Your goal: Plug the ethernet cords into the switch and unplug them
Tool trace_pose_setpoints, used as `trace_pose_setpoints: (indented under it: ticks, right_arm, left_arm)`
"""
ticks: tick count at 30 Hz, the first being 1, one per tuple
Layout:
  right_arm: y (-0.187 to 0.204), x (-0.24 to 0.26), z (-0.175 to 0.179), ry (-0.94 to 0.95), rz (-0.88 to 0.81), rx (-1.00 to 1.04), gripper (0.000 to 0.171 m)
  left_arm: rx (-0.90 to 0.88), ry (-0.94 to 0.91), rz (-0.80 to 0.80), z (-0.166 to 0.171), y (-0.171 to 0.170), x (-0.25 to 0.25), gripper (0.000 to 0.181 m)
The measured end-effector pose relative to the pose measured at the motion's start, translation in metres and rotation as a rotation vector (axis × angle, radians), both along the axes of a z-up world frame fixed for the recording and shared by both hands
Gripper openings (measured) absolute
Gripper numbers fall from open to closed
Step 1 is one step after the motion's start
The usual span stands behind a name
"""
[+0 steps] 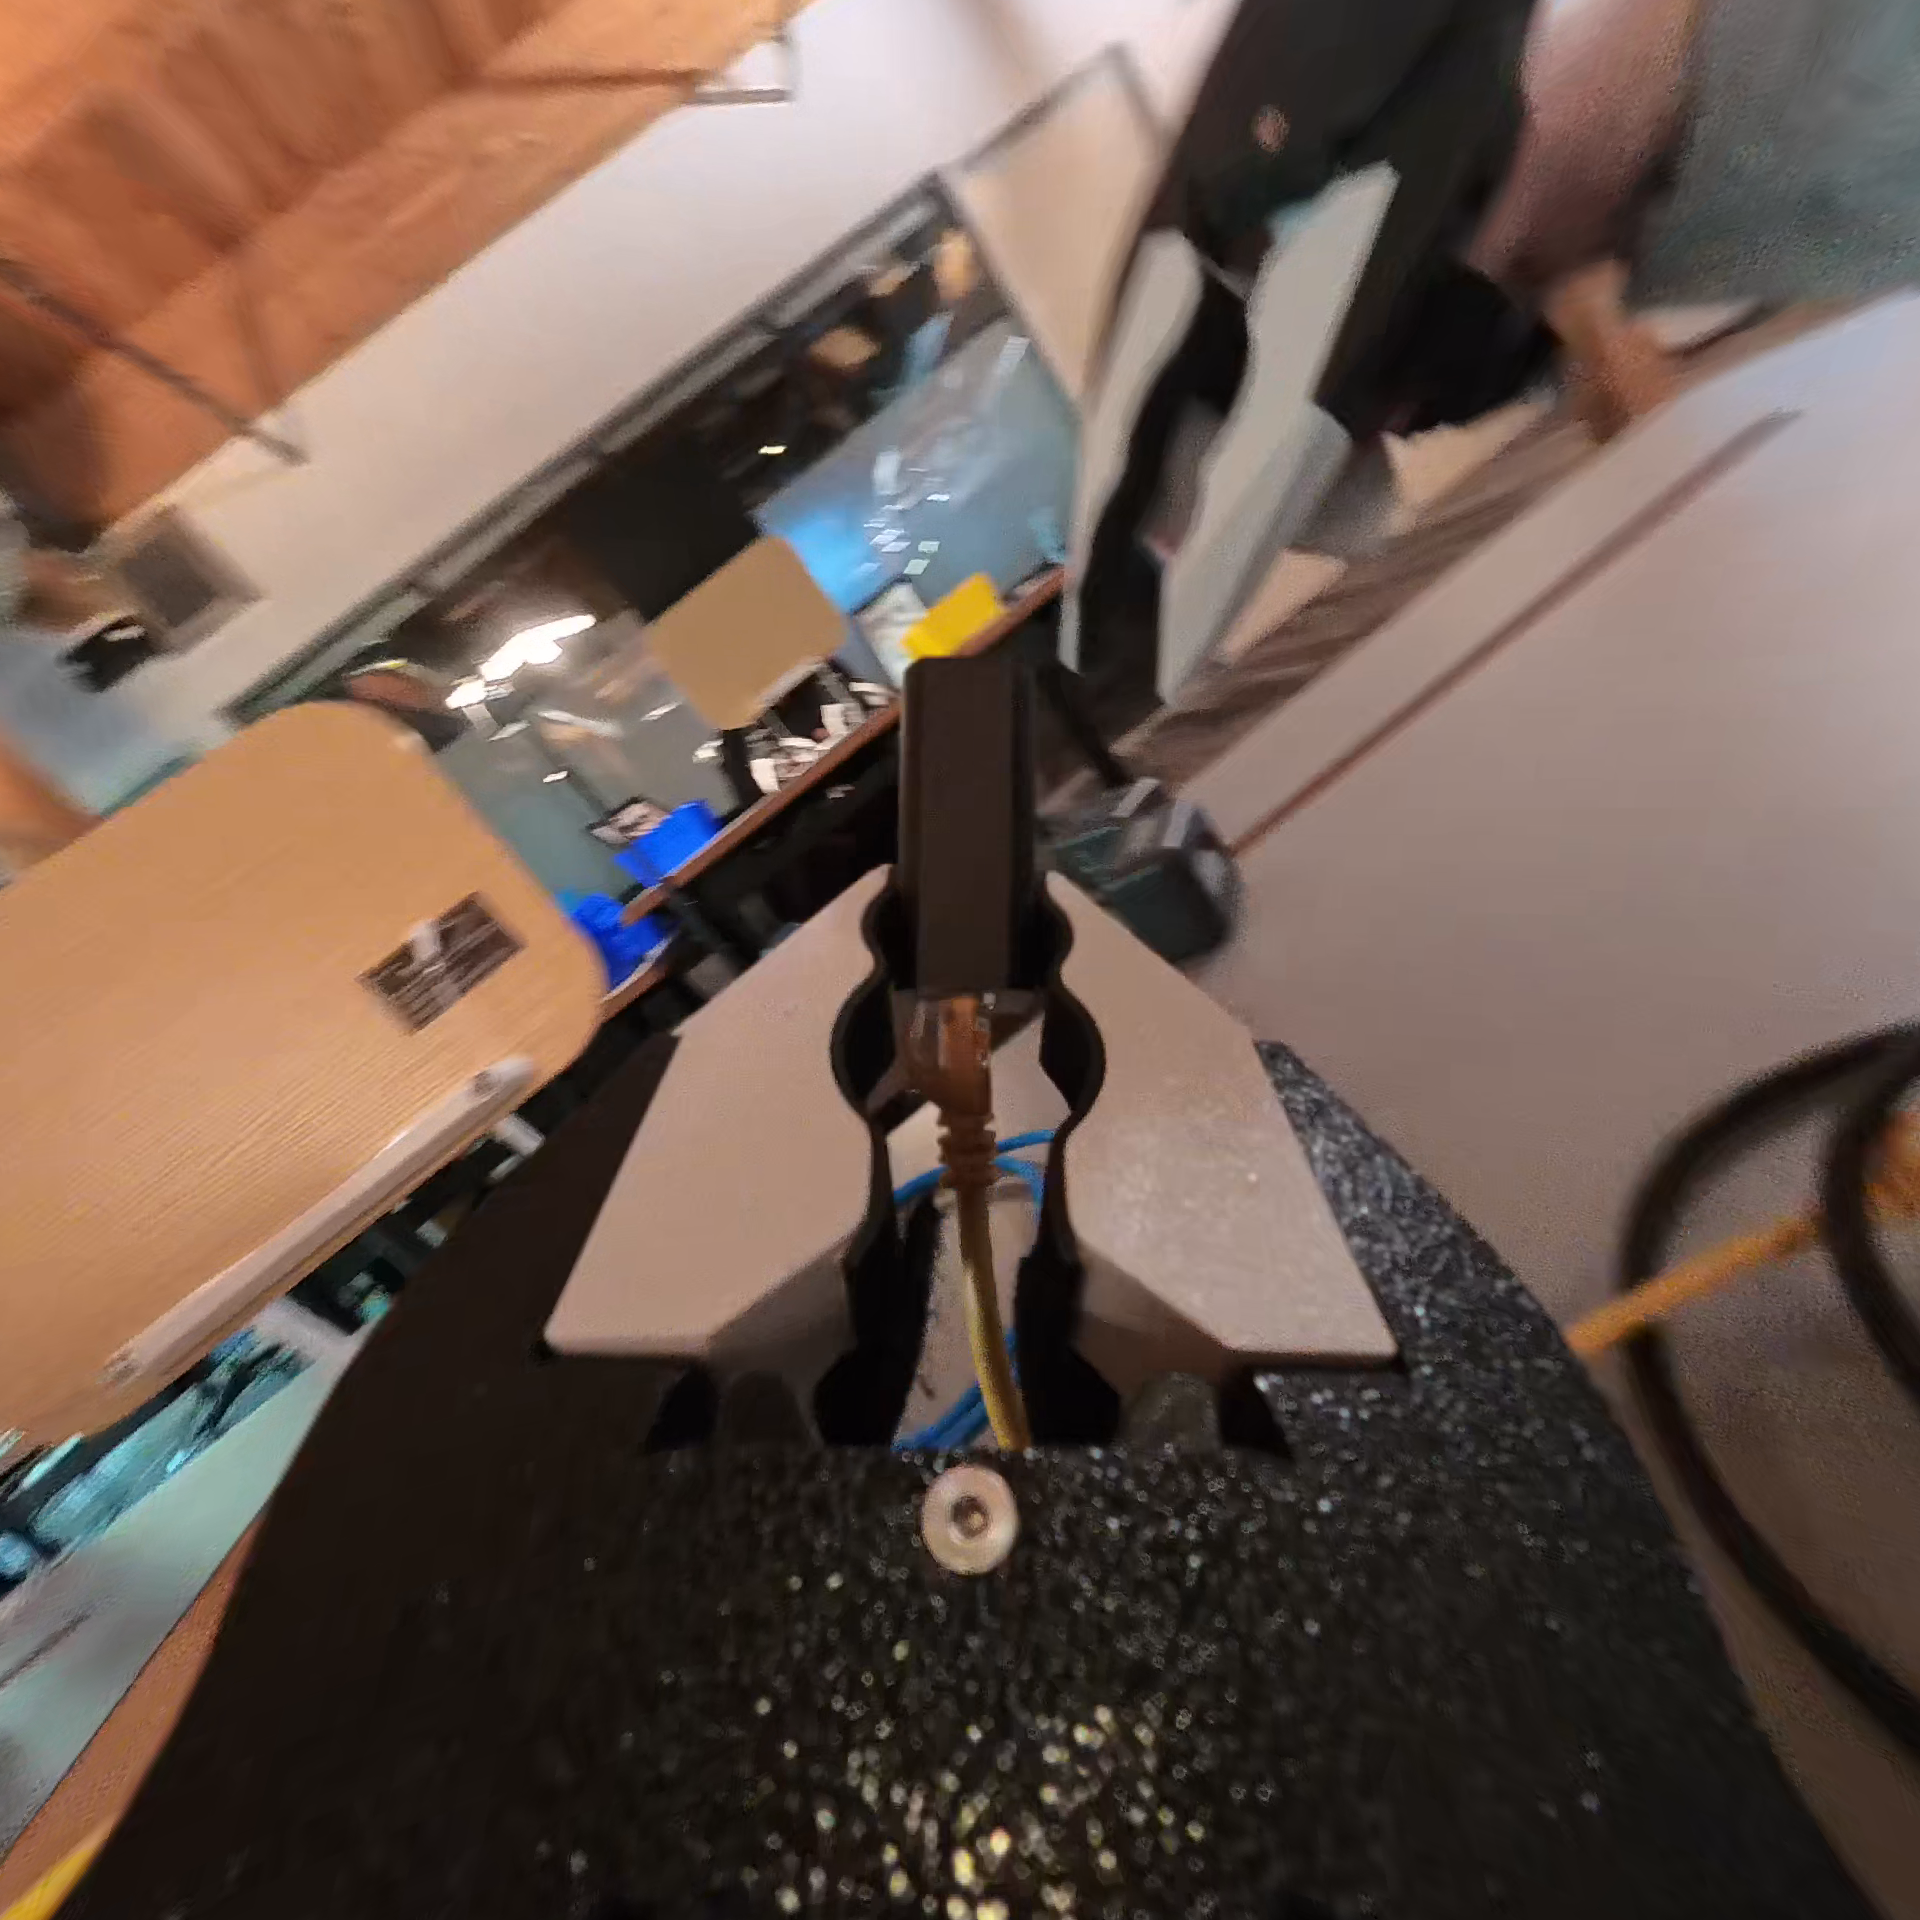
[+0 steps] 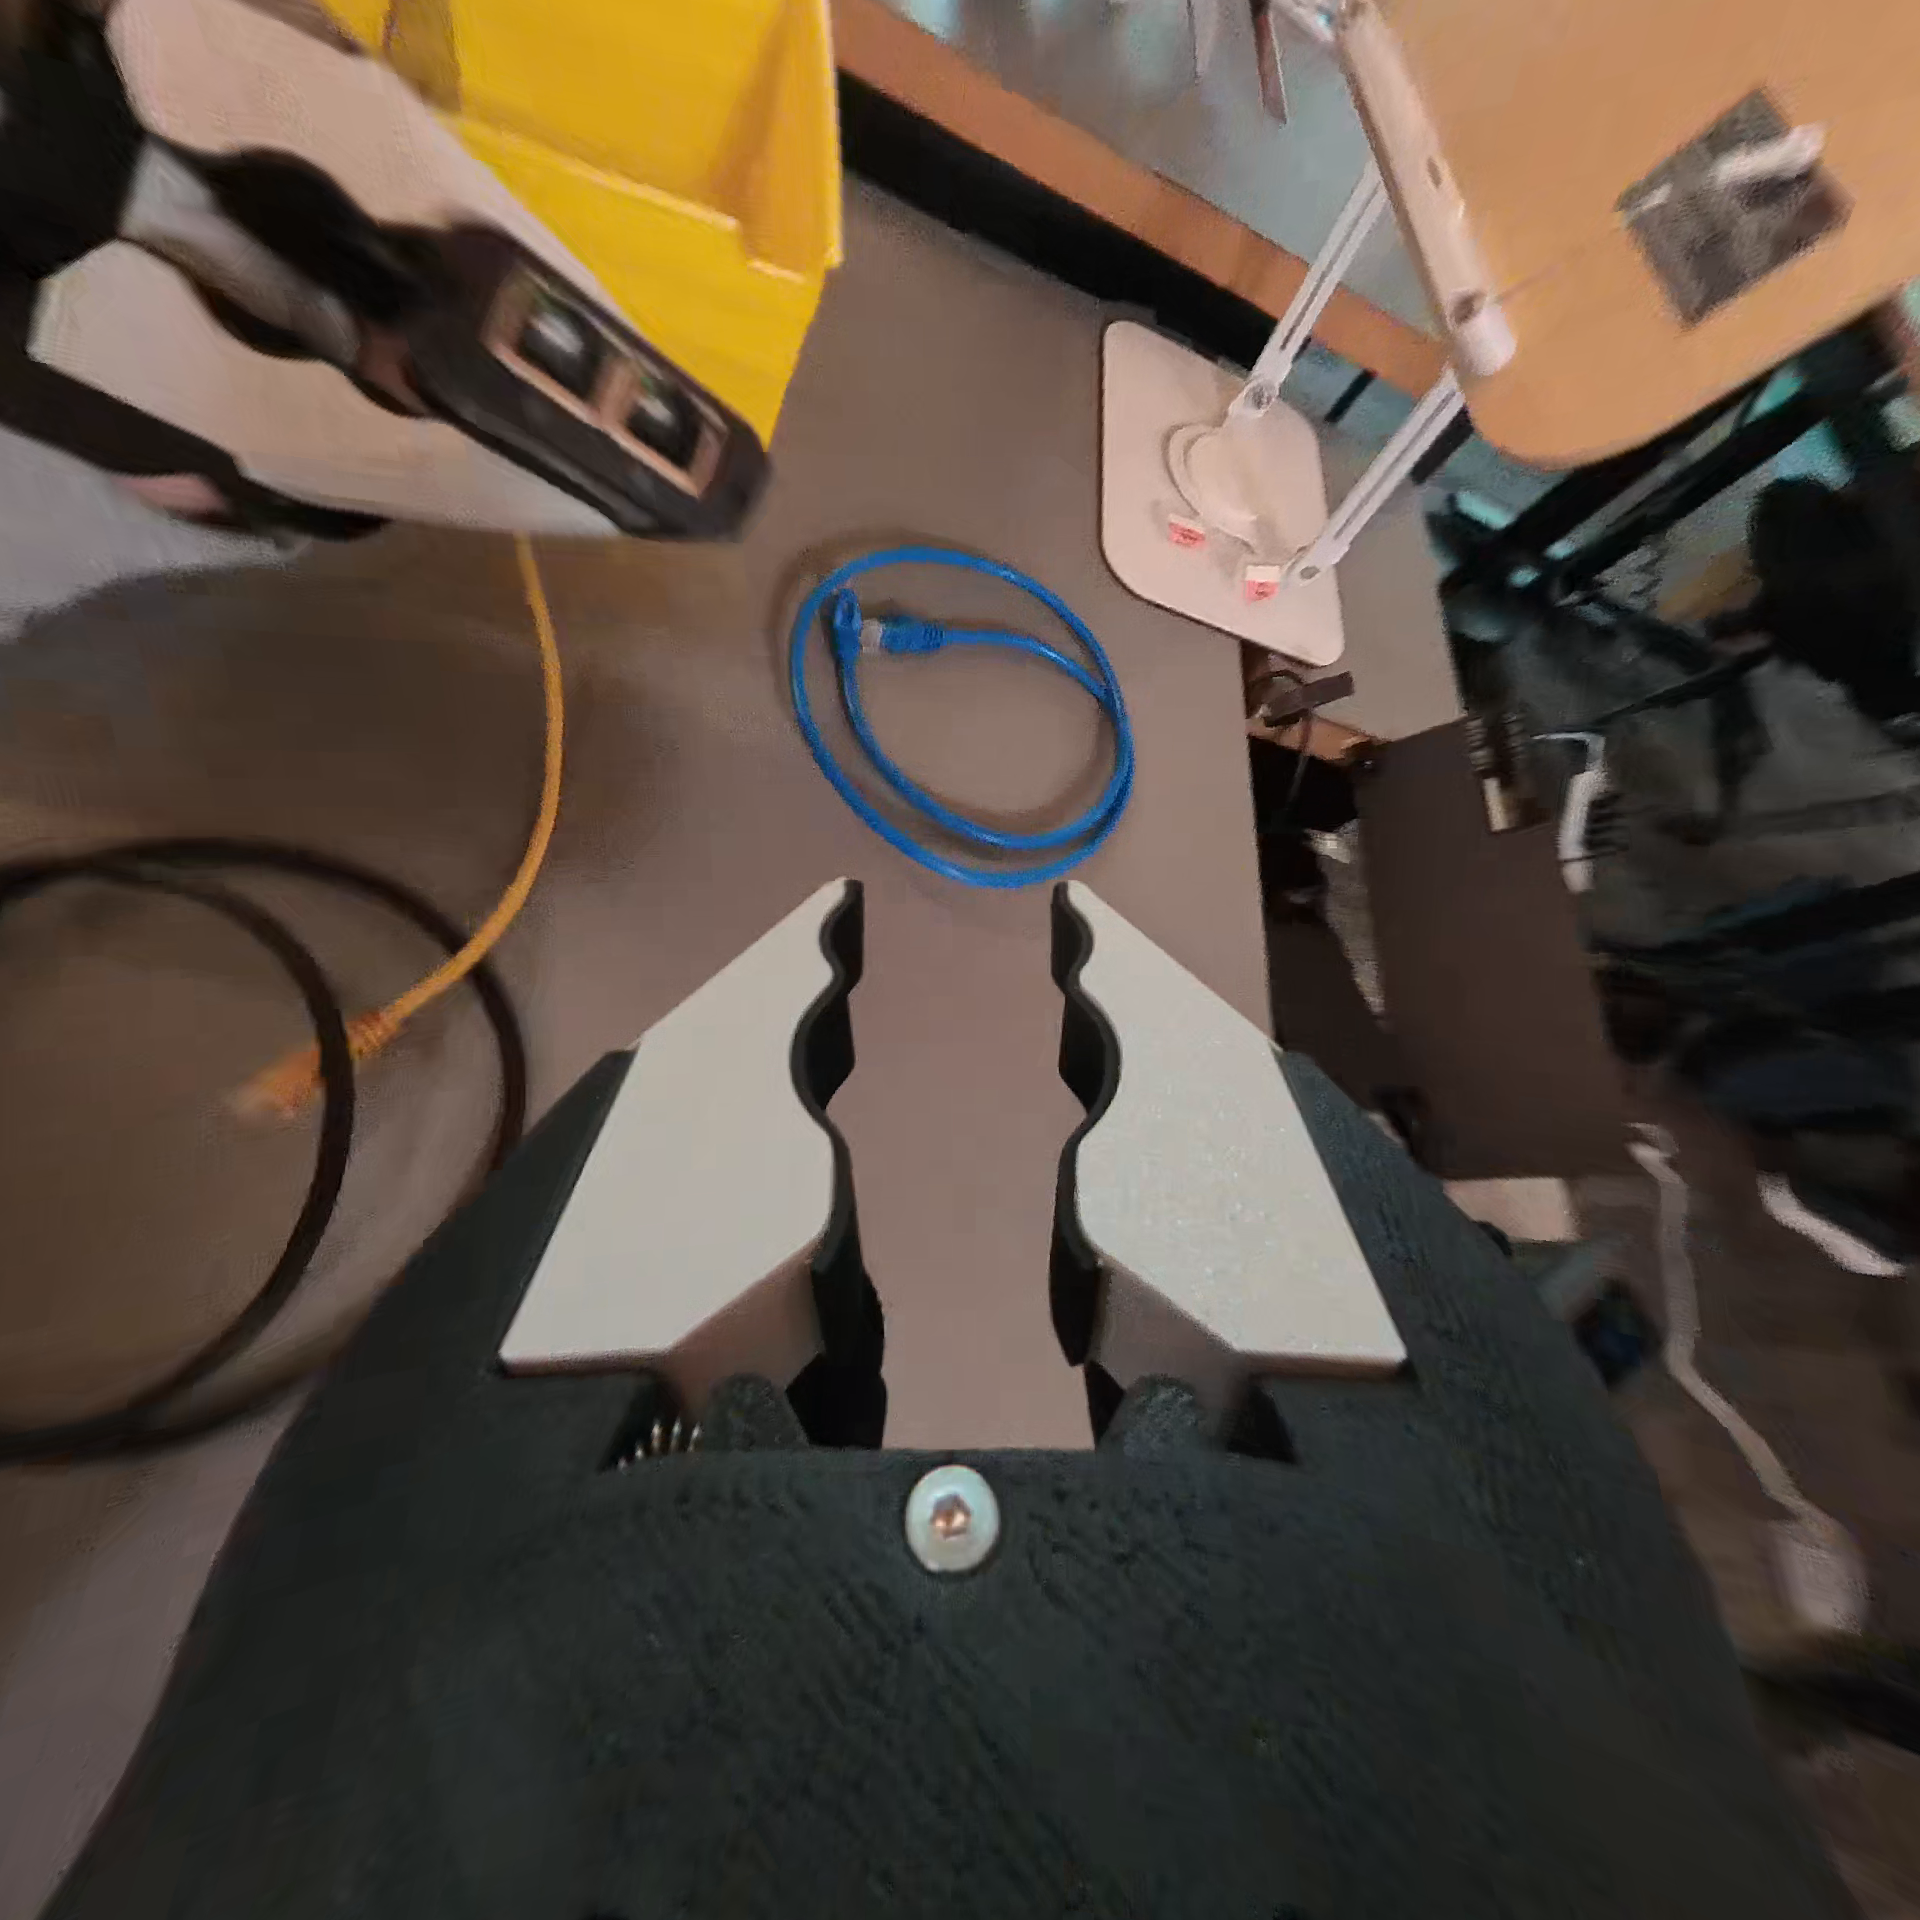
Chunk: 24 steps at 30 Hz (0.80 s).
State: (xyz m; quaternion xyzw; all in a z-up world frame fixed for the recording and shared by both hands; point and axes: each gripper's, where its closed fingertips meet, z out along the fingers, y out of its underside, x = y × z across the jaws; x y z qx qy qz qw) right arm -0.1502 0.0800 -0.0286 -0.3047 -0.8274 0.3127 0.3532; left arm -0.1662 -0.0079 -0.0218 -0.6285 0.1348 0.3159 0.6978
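My left gripper [image 1: 966, 894] is shut on a small black switch [image 1: 961, 790] and holds it up in the air. A yellow ethernet cord [image 1: 982, 1309] hangs from the switch's near face, its brown plug [image 1: 956, 1049] seemingly in a port. In the right wrist view the switch [image 2: 582, 384] shows its ports at the upper left, and the yellow cord [image 2: 545, 748] trails down to the table, its free plug [image 2: 301, 1070] lying there. My right gripper [image 2: 956, 894] is open and empty, above the table just short of a coiled blue ethernet cord [image 2: 909, 636].
A black cable coil [image 2: 509, 1060] lies at the left. A yellow bin [image 2: 665, 156] stands behind the switch. A white lamp base [image 2: 1216, 488] sits near the table's right edge under a wooden board [image 2: 1662, 208]. A person stands at the far right [image 1: 1351, 260]. Left tips to right tips: about 10 cm.
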Motion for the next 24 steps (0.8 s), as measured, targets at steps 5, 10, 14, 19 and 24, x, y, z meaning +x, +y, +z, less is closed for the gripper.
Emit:
trace_pose_setpoints:
  ticks: [5, 10, 14, 19, 24]
  right_arm:
    - [-0.007, -0.071, -0.035, -0.162, -0.060, -0.333, 0.027]
    - [-0.042, -0.142, -0.070, -0.485, -0.155, -0.759, 0.027]
    - [-0.057, -0.182, -0.107, -0.707, -0.294, -0.861, 0.030]
    - [-0.064, -0.192, -0.142, -0.867, -0.396, -0.707, 0.033]
    - [-0.076, -0.197, -0.150, -0.916, -0.414, -0.628, 0.025]
  left_arm:
    - [0.168, -0.139, 0.046, 0.030, -0.035, -0.035, 0.022]
    - [0.238, -0.185, 0.118, 0.038, -0.055, -0.061, 0.021]
    - [0.257, -0.153, 0.189, 0.039, -0.058, -0.064, 0.021]
    - [0.264, -0.150, 0.225, 0.039, -0.060, -0.070, 0.021]
    - [0.257, -0.144, 0.238, 0.039, -0.059, -0.072, 0.021]
